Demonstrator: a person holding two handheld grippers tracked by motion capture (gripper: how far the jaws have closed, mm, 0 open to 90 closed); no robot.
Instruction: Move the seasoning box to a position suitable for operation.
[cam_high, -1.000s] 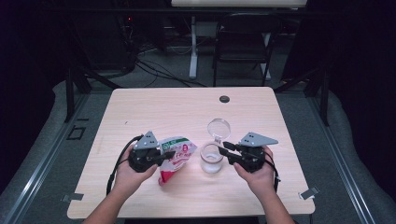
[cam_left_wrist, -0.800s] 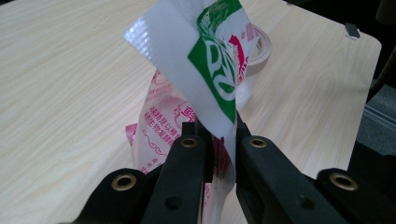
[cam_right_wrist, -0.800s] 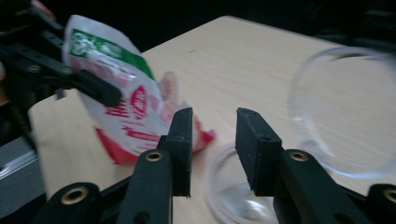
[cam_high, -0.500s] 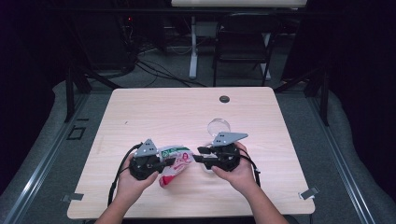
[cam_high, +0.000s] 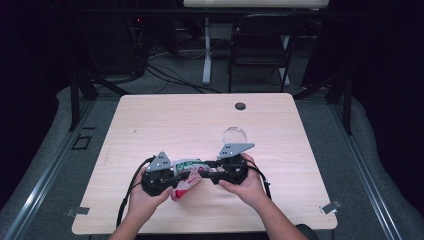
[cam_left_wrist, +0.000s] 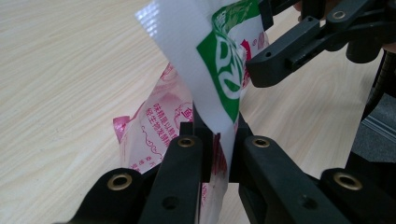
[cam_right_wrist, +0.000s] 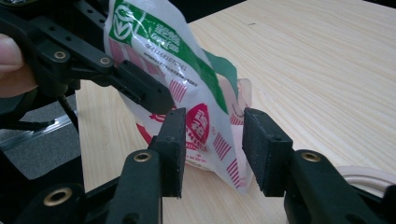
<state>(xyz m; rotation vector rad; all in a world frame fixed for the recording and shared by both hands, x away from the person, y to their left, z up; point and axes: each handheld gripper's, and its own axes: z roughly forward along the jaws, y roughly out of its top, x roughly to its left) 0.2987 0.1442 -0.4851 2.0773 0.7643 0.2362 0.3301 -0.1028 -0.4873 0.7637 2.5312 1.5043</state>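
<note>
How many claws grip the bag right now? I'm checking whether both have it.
1. The left claw is shut on the bag at its edge. The right claw is open around the bag's other end, pads apart from it.

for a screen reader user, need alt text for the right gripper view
The right claw stands open around the edge of a red, white and green plastic bag; the left claw pinches the bag higher up, above a pale wooden table.
</note>
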